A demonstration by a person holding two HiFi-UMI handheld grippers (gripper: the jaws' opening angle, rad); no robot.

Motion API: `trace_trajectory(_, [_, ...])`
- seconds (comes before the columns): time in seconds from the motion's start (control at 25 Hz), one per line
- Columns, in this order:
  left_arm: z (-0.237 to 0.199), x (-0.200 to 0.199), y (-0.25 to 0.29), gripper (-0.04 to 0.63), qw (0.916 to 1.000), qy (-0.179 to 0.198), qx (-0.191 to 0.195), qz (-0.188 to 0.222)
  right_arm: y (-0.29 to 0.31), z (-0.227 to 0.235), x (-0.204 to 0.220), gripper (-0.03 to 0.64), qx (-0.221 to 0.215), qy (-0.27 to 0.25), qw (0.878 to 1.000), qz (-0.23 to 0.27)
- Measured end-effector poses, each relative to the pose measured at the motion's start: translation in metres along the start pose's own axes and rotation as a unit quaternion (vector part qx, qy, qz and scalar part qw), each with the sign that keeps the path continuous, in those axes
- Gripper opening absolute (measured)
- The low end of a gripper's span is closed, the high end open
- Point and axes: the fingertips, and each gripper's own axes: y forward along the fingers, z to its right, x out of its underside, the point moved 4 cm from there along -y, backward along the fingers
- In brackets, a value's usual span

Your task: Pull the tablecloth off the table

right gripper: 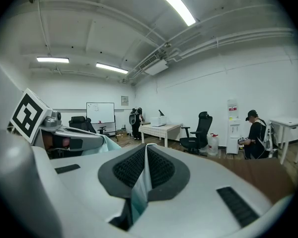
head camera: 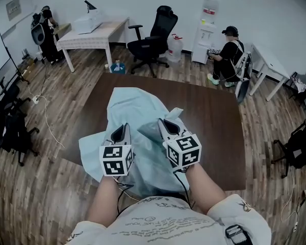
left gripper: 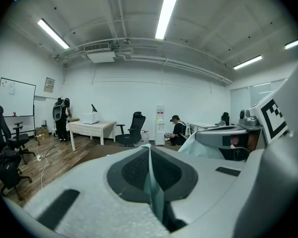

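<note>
**Head view**
- Left gripper (head camera: 123,128): jaws clenched on a fold of the tablecloth (head camera: 135,108), above the table's near edge.
- Right gripper (head camera: 166,122): jaws clenched on a second fold, just beside the left gripper.
- Tablecloth position: pale blue and bunched. It runs from the middle of the table (head camera: 217,121) to the near edge and drapes over that edge. The far edge and right side of the brown top are bare.
- Count, task items: 2 grippers, 1 tablecloth, 1 table.
- Count, background: 1 black office chair (head camera: 153,40), 1 white desk (head camera: 99,34), 1 water dispenser (head camera: 208,32), 2 persons. 1 person is crouched (head camera: 225,55) at the dispenser and 1 is standing (head camera: 45,32) at the far left.

**Left gripper view**
- Pads (left gripper: 134,168): pressed together, with 1 thin strip of cloth pinched along the seam between them.
- Neighbour: the right gripper shows at the right, with cloth hanging at it.

**Right gripper view**
- Pads: pressed together, with 1 strip of cloth pinched in the seam and hanging below.
- Neighbour: the left gripper shows at the left, with cloth beside it.
</note>
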Motion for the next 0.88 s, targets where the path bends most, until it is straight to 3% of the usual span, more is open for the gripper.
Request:
trace_trajectory(0.4, [-0.004, -0.001, 0.002, 0.008, 0.9997, 0.018, 0.017, -0.003, 0.006, -0.002, -0.002, 0.014, 0.019, 0.009, 1.000, -0.002])
trace_trajectory(0.88, [-0.021, -0.001, 0.001, 0.008, 0.9995, 0.013, 0.029, -0.008, 0.021, -0.011, -0.006, 0.014, 0.027, 0.009, 1.000, -0.002])
